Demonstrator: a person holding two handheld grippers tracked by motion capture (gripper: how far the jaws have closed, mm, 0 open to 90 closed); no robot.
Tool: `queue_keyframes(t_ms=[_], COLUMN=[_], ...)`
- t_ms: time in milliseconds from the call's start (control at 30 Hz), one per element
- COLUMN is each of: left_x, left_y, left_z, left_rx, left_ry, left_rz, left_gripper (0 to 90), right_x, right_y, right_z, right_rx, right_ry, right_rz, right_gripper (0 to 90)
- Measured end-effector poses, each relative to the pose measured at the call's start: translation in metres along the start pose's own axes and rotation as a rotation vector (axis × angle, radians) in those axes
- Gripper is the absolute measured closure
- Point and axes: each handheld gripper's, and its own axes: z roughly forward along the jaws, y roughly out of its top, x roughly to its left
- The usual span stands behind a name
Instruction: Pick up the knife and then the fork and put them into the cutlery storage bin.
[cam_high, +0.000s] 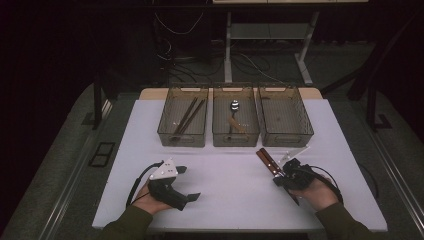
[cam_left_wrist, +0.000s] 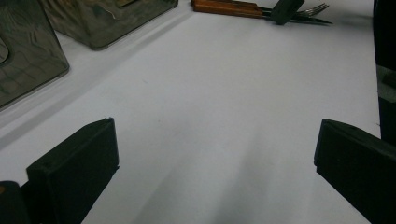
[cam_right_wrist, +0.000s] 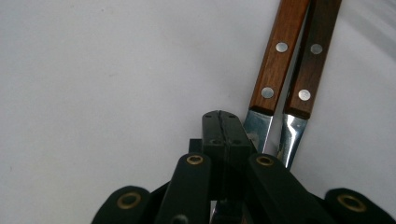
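Two wood-handled pieces of cutlery (cam_high: 265, 159) lie side by side on the white table (cam_high: 225, 195), right of centre. In the right gripper view their riveted handles (cam_right_wrist: 280, 60) and steel necks run just to the right of my jaws. My right gripper (cam_high: 278, 179) (cam_right_wrist: 219, 123) is shut, its jaws pressed together with nothing between them, its tip beside the blades. My left gripper (cam_high: 190, 183) (cam_left_wrist: 215, 163) rests low at the table's left, wide open over bare table. The left gripper view shows the cutlery (cam_left_wrist: 229, 7) far off, with fork tines (cam_left_wrist: 314, 8).
Three clear bins stand in a row at the back: the left bin (cam_high: 181, 140) holds brown sticks (cam_high: 189, 115), the middle bin (cam_high: 235, 141) a spoon (cam_high: 234, 106), and the right bin (cam_high: 287, 141) stands beyond the cutlery. Dark floor surrounds the table.
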Motion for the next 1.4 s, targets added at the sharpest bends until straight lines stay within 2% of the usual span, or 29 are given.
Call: queue_keyframes(t_ms=[400, 567, 733, 800, 900, 1000, 1100, 1400], left_x=[0.000, 0.000, 0.000, 0.000, -0.001, 0.000, 0.000, 0.000], left_y=[0.000, 0.000, 0.000, 0.000, 0.000, 0.000, 0.000, 0.000], left_z=[0.001, 0.001, 0.001, 0.001, 0.001, 0.001, 0.001, 0.001], left_rx=[0.004, 0.004, 0.004, 0.004, 0.003, 0.003, 0.005, 0.003], left_ry=[-0.003, -0.004, -0.004, -0.004, -0.003, -0.003, -0.003, -0.006], left_rz=[0.000, 0.000, 0.000, 0.000, -0.001, -0.003, -0.002, -0.003], left_gripper=[0.0, 0.0, 0.0, 0.0, 0.0, 0.0, 0.0, 0.0], right_x=[-0.008, -0.011, -0.011, -0.011, -0.013, -0.017, -0.018, -0.016], right_y=[-0.003, -0.004, -0.001, 0.003, 0.010, 0.020, 0.029, 0.054], right_z=[-0.003, -0.004, -0.008, -0.014, -0.019, -0.020, -0.017, -0.005], right_rx=[-0.002, -0.001, -0.022, -0.035, -0.032, 0.000, 0.054, 0.174], right_ry=[-0.022, -0.014, 0.003, 0.004, 0.011, 0.005, 0.003, -0.008], right_rz=[0.017, 0.010, -0.006, -0.026, -0.030, -0.047, -0.073, -0.119], right_gripper=[90.0, 90.0, 89.9, 85.6, 80.1, 77.6, 75.7, 73.6])
